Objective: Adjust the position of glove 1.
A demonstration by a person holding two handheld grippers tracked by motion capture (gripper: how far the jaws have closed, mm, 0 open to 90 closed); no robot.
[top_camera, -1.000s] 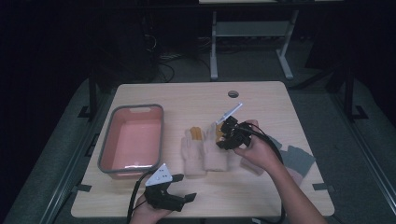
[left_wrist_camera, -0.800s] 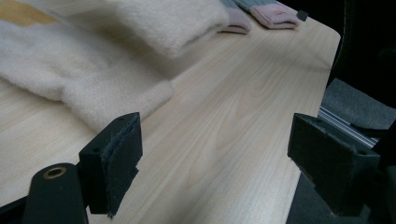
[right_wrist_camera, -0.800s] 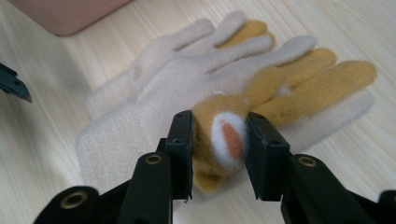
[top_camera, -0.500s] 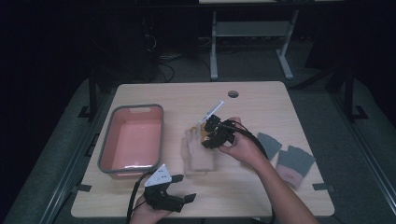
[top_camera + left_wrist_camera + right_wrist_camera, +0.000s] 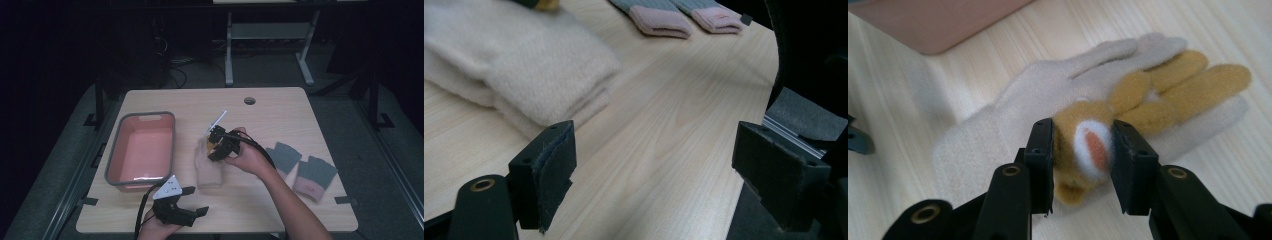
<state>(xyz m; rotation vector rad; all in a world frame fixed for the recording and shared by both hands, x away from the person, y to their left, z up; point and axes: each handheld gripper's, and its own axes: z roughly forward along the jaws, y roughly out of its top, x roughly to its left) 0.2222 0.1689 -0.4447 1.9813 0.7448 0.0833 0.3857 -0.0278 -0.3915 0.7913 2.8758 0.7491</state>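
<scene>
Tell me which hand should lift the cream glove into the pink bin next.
Right, probably. The right claw is already shut on the glove's tan patch, atop the cream glove. The left claw is open near the table's front edge, holding nothing, though nearer the pink bin.

No readable text, labels or numbers anywhere.

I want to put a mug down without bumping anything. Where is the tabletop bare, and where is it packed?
Bare: the far strip around the cable hole, and the near right edge below the grey gloves. Crowded: the middle, where the right gripper pinches a tan plush piece on the cream gloves beside the pink bin, and the near left by the left gripper.
</scene>
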